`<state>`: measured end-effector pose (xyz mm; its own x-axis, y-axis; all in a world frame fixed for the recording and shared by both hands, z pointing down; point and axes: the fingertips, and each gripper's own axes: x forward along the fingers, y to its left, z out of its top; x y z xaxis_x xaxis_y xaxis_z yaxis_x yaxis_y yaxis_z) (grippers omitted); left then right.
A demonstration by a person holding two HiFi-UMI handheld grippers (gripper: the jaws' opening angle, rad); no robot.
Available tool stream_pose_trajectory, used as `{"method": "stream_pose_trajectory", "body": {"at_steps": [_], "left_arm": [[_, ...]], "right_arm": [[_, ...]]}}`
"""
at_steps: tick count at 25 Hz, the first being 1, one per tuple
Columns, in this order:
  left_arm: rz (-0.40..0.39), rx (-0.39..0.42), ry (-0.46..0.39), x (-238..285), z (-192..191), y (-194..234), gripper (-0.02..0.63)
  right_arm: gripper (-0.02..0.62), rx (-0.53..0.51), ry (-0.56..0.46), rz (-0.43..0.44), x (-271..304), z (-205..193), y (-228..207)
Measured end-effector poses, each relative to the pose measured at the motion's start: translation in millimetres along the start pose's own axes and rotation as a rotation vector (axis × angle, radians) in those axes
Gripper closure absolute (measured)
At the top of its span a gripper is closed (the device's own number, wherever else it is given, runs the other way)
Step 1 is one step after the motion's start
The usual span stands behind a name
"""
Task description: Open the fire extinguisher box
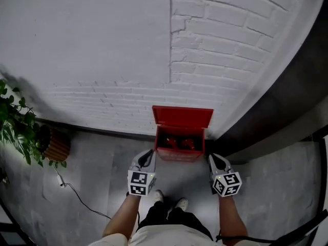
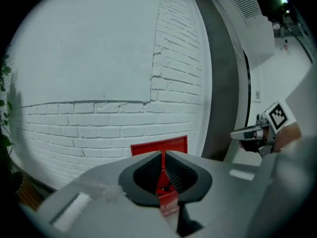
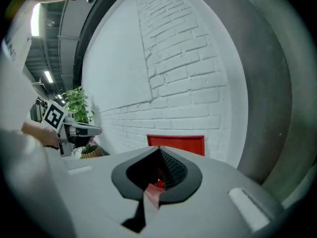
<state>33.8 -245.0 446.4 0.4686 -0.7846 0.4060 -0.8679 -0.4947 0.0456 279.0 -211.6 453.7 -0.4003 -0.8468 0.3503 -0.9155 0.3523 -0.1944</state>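
A white brick wall [image 1: 102, 45] stood behind a grey floor [image 1: 97, 158], and the red fire extinguisher box [image 1: 179, 143] sat on the floor against it, its lid [image 1: 182, 117] already raised. The left gripper [image 1: 148, 156] and right gripper [image 1: 216, 161] hung just before the box, each with jaws together and empty. The opening seemed done, so the next move probably called only for drawing the grippers back.

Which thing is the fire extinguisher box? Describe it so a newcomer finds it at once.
Look along the foot of the white brick wall to where it meets the dark grey band on the right. The fire extinguisher box stands on the floor there. It is the only red thing, with its lid raised against the bricks, unlike the potted plant far left.
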Motion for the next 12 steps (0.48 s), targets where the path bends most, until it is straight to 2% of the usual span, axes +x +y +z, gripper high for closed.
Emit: {"method": "stream_pose_trajectory", "body": {"at_steps": [6,12], "left_arm": [[0.005,0.015,-0.053,-17.3,38.0,-8.3,0.584],[-0.001,0.01,-0.07,-24.4,46.3,-13.0,0.592]], "right_arm": [[0.591,-0.067,-0.058,-0.018,-20.2,52.5,5.4],[0.592,-0.092,-0.083,-0.016,-27.1,69.0,19.1]]}}
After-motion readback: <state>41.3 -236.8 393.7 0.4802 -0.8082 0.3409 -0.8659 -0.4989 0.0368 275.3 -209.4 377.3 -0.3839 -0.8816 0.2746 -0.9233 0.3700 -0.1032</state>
